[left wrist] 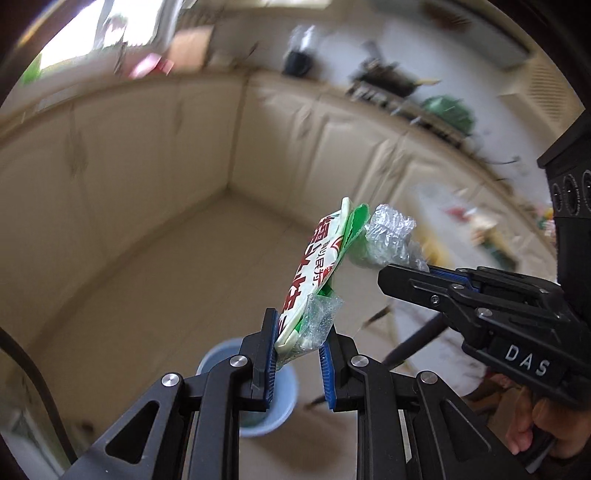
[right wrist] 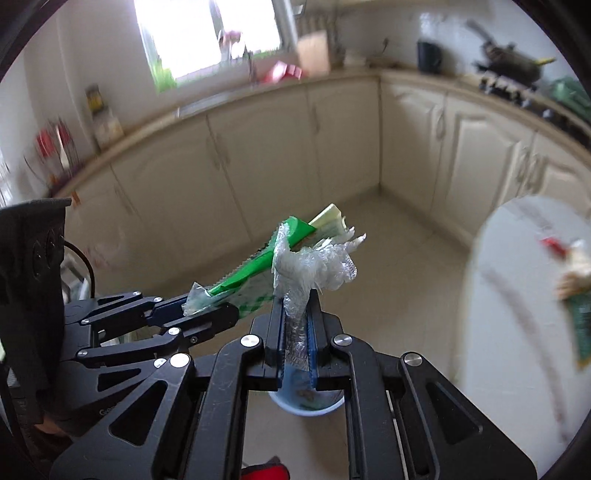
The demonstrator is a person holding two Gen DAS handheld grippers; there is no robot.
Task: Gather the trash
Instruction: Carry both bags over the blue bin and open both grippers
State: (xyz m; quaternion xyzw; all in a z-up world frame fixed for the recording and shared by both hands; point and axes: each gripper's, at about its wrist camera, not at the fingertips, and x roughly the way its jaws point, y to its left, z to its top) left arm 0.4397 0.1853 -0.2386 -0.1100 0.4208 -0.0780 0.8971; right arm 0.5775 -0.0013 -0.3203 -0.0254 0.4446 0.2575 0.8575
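We are seeing cream cabinets meeting in a corner ahead of the jaws, daylight coming through a window, and pale floor stretching beneath.

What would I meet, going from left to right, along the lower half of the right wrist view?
Left gripper shut on a green and white wrapper → right gripper shut on crumpled clear plastic, with a pale blue bin on the floor below it → a white round table.
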